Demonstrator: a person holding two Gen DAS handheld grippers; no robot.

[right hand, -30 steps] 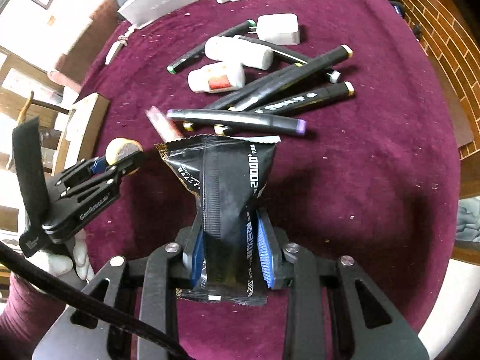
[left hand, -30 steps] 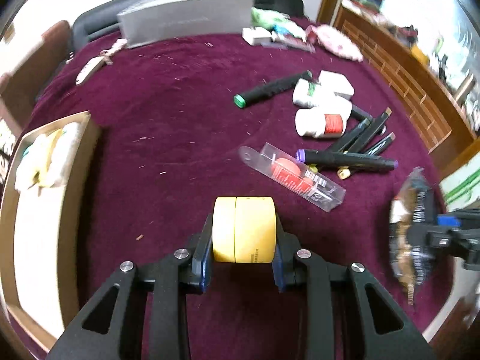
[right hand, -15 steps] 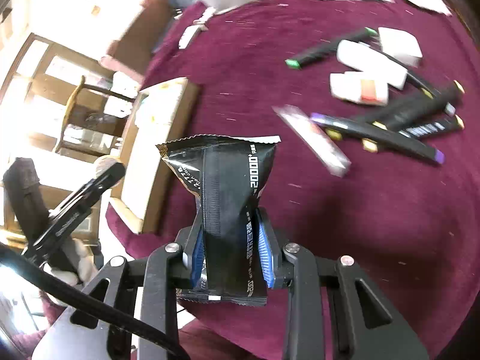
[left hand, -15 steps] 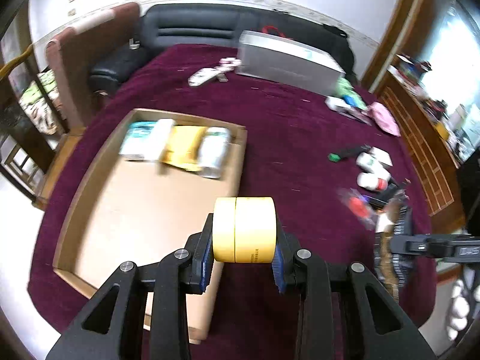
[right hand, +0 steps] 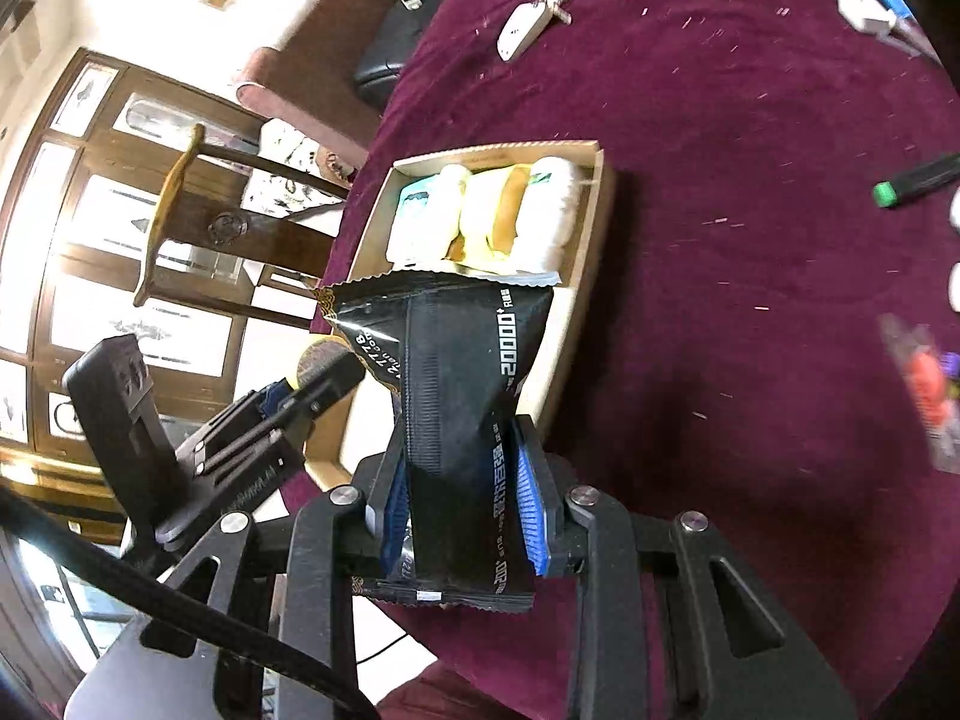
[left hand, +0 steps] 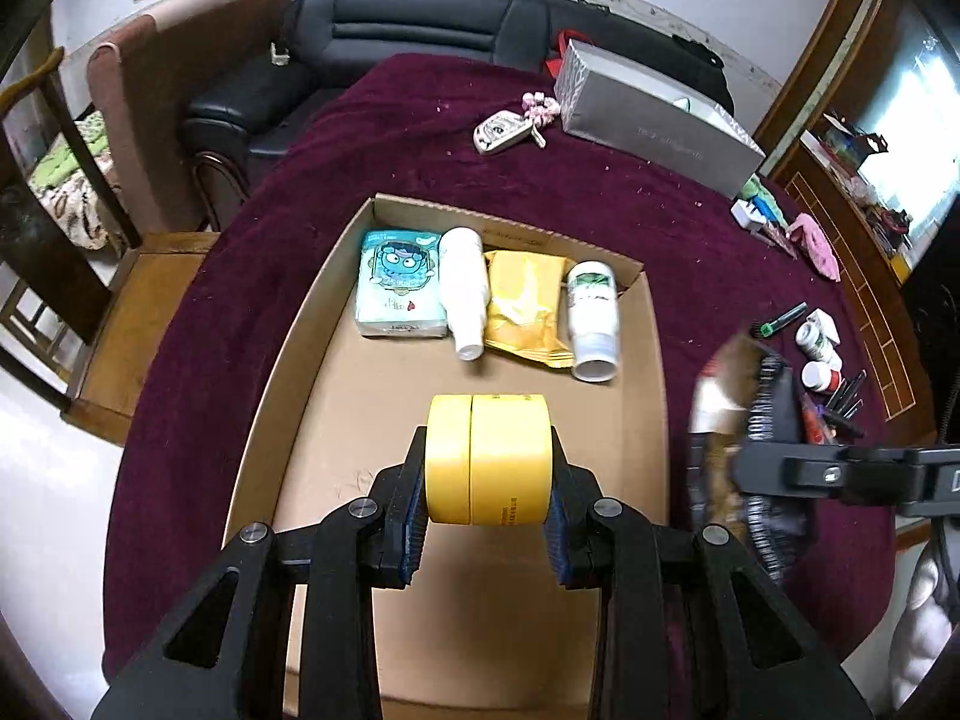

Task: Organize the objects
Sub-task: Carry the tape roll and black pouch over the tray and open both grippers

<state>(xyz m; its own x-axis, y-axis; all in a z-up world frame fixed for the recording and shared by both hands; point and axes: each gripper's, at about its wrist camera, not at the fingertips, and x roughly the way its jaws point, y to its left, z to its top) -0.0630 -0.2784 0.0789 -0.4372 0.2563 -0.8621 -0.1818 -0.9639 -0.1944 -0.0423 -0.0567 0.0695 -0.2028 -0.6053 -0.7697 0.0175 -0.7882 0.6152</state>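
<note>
A shallow cardboard tray (left hand: 282, 360) lies on the dark red tablecloth (left hand: 600, 204). Along its far wall four things lie in a row, side by side: at the left a pale blue tissue pack (left hand: 401, 283) with a cartoon face, then a white bottle (left hand: 463, 291) with its neck toward the near side, then a yellow pouch (left hand: 528, 309), and at the right a white bottle with a green label (left hand: 593, 318), its end also toward the near side. The near part of the tray floor is bare cardboard.

The left gripper (left hand: 487, 525) hangs over that bare floor, its jaws narrow and clamped on two yellow tape rolls (left hand: 487, 459) pressed flat together. Their shared axis runs left to right between the blue pads (left hand: 414, 531), so the curved rims face up and away. Small dark print runs along the near edge of the right roll.

The right gripper (right hand: 459, 501) hovers just right of the tray, its jaws pinching a black foil packet (right hand: 456, 396) at its waist. The packet stands with its long axis pointing away from the gripper, its crimped far edge fanned wide; white print runs lengthwise down it.
</note>
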